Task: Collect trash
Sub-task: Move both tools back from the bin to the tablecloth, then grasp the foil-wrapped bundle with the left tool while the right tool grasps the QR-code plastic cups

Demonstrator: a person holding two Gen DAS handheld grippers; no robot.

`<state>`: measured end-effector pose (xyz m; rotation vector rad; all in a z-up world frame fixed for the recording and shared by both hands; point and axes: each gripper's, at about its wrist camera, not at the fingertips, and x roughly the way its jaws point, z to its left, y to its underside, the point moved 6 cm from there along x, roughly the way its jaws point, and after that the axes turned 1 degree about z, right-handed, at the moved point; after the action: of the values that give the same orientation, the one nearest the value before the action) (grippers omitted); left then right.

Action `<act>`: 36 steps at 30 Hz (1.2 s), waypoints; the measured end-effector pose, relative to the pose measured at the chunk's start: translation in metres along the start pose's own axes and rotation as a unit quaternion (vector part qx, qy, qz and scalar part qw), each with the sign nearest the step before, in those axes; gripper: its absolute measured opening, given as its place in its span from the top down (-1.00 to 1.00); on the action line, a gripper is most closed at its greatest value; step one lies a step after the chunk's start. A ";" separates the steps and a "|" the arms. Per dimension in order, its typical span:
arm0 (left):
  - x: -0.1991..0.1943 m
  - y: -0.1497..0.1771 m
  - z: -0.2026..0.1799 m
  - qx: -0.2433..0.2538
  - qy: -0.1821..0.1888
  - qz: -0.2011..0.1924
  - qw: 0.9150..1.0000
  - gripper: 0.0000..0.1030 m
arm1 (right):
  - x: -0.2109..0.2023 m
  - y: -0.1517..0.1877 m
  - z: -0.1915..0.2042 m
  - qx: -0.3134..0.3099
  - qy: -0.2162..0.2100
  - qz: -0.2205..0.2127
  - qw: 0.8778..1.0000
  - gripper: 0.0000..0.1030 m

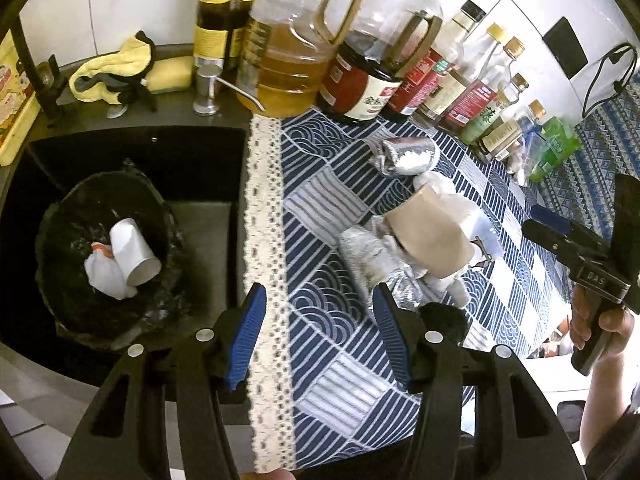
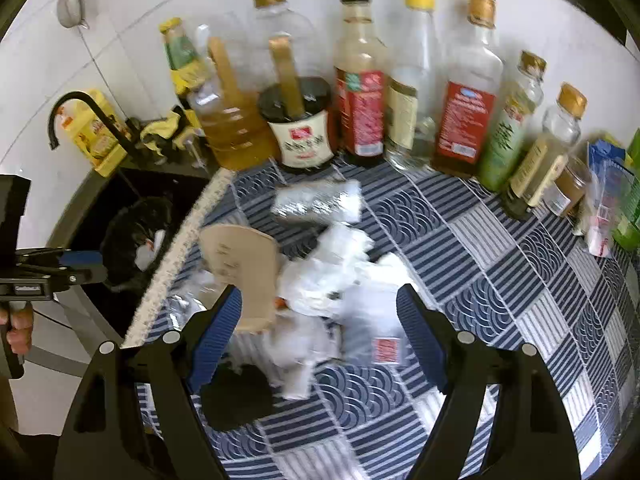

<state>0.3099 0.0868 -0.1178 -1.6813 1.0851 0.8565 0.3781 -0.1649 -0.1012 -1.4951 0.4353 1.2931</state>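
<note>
A black-lined bin (image 1: 60,240) stands in the sink and holds a white paper cup (image 1: 134,254) and a crumpled white tissue (image 1: 104,276). On the blue patterned cloth lies trash: a brown paper cup (image 1: 430,236), foil wraps (image 1: 408,154), crumpled white paper (image 2: 332,268) and a black lump (image 2: 236,400). My left gripper (image 1: 320,336) is open and empty over the cloth's lace edge, between the bin and the trash. My right gripper (image 2: 320,332) is open, with the white paper and the brown cup (image 2: 244,268) lying between its fingers.
A row of oil and sauce bottles (image 2: 360,80) lines the wall behind the cloth. A black faucet (image 2: 80,116), a yellow rag (image 1: 116,68) and a sponge sit behind the sink (image 1: 200,168). Green packets (image 1: 556,148) lie at the far right.
</note>
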 end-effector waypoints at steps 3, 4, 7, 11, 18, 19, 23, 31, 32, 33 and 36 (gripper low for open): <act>0.008 0.000 -0.010 0.000 -0.002 0.002 1.000 -0.24 | 0.007 0.004 -0.015 0.002 0.016 0.025 1.000 -0.53; 0.011 0.000 -0.013 -0.001 -0.002 0.004 1.000 -0.24 | 0.011 0.006 -0.020 0.002 0.015 0.039 0.999 -0.53; 0.021 0.001 -0.022 -0.003 -0.003 0.012 1.000 -0.24 | 0.022 0.011 -0.027 -0.005 0.026 0.065 0.998 -0.53; 0.034 0.000 -0.031 -0.004 -0.008 0.021 1.000 -0.24 | 0.042 0.018 -0.036 0.011 0.014 0.114 0.993 -0.53; 0.060 -0.004 -0.033 -0.007 -0.023 0.044 0.999 -0.24 | 0.070 0.022 -0.044 0.039 -0.001 0.173 0.984 -0.53; 0.063 -0.004 -0.034 -0.007 -0.023 0.048 0.999 -0.24 | 0.073 0.022 -0.045 0.040 0.000 0.179 0.983 -0.53; 0.069 -0.008 -0.037 -0.004 -0.021 0.053 0.998 -0.24 | 0.086 0.023 -0.048 0.051 0.002 0.211 0.976 -0.53; 0.085 -0.016 -0.045 0.002 -0.025 0.075 0.997 -0.24 | 0.103 0.024 -0.047 0.042 0.003 0.236 0.971 -0.36; 0.087 -0.016 -0.046 0.003 -0.026 0.078 0.997 -0.24 | 0.104 0.025 -0.048 0.042 0.002 0.238 0.970 -0.30; 0.090 -0.017 -0.047 0.004 -0.026 0.083 0.996 -0.24 | 0.106 0.026 -0.048 0.042 0.002 0.240 0.970 -0.28; 0.098 -0.018 -0.048 0.000 -0.021 0.094 0.995 -0.24 | 0.108 0.028 -0.051 0.046 -0.001 0.241 0.970 -0.23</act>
<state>0.3655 0.0175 -0.1834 -1.5711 1.2274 1.0061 0.4173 -0.1820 -0.2158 -1.3538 0.8847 1.6228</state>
